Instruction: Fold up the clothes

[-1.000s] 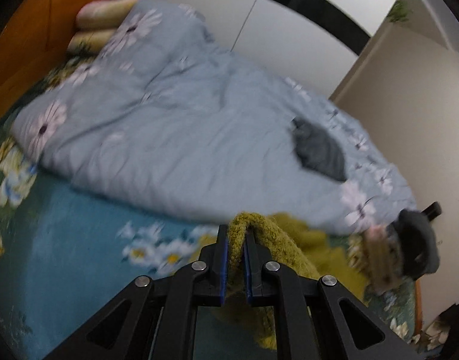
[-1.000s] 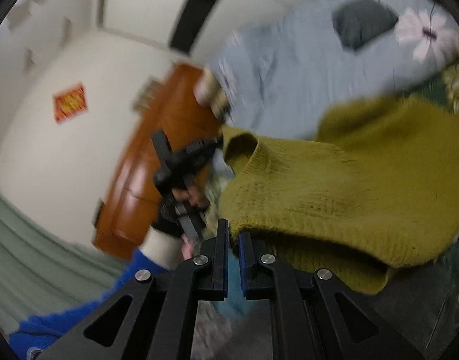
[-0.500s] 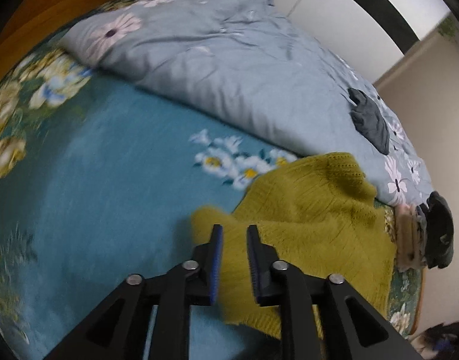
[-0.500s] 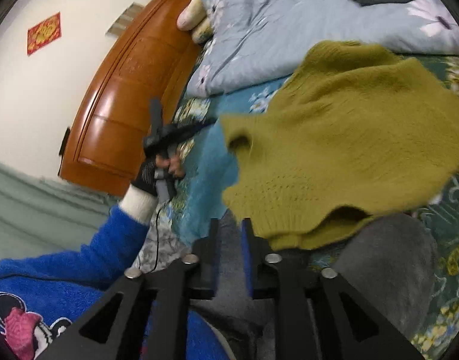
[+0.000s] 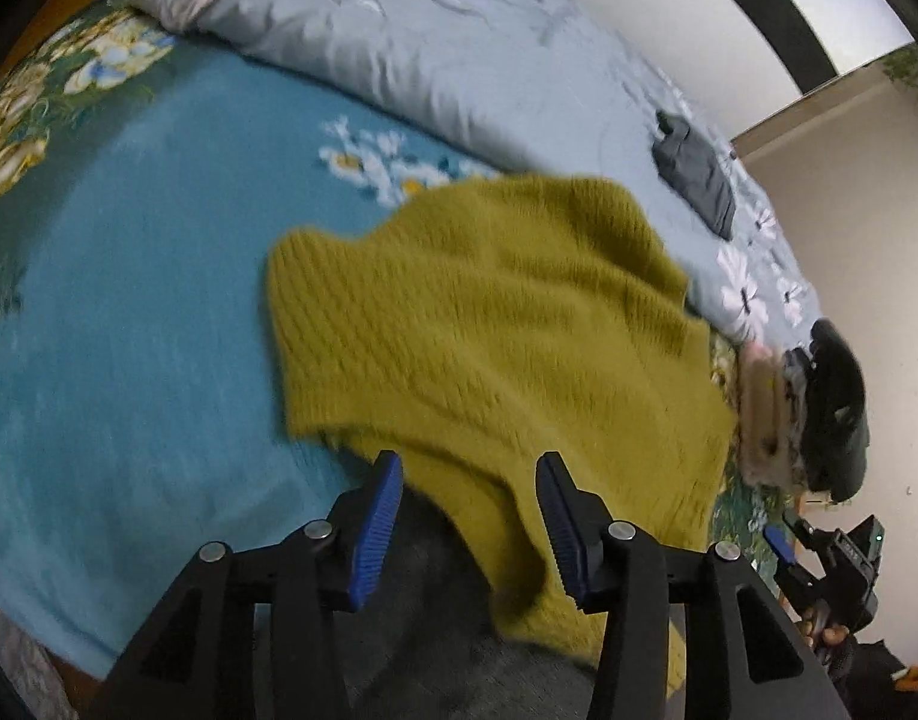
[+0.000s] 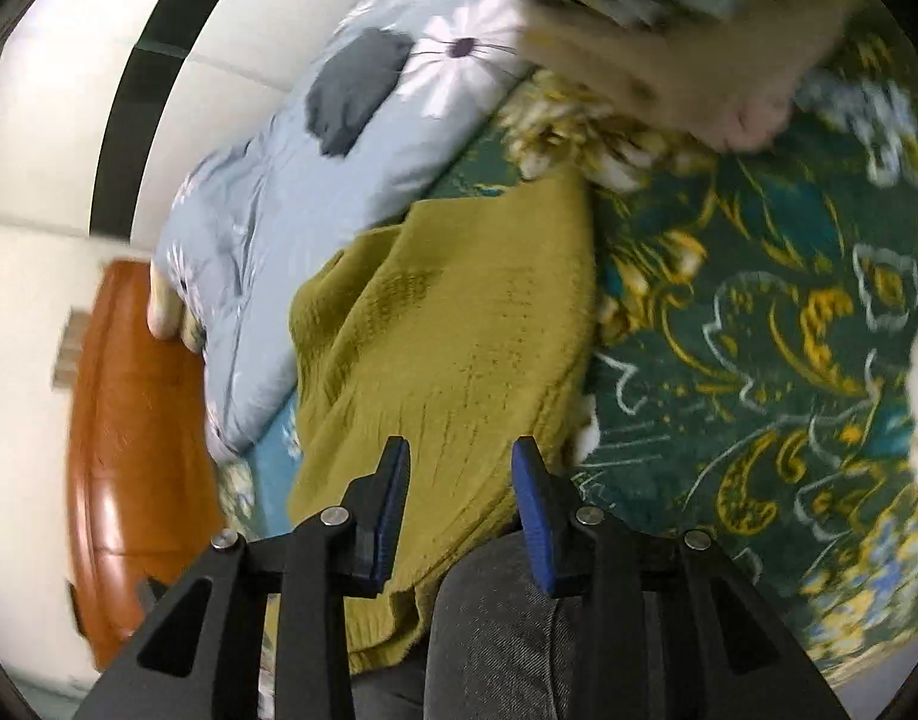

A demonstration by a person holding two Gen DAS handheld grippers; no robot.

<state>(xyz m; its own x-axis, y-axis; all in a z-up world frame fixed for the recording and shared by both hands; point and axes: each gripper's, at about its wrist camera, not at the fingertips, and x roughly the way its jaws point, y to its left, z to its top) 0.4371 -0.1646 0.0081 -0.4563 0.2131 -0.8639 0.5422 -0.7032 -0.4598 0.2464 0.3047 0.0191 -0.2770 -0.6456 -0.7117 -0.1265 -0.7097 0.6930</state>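
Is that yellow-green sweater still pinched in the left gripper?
No, the left gripper is open and the sweater lies loose on the bed, no pad pressing it.

The left gripper [image 5: 466,516] is a black frame of angular, triangle-cut arms ending in two fingers, each faced on its inner side with a ribbed blue pad [image 5: 375,531]. Four round silver screw heads sit in a row across the arms behind the pads. The right gripper [image 6: 459,507] has the same build: black skeletal arms, ribbed blue pads [image 6: 534,516], four silver screws behind them. Directly below the right gripper's pads lies a grey, denim-like trouser leg [image 6: 507,630], which the person wears.
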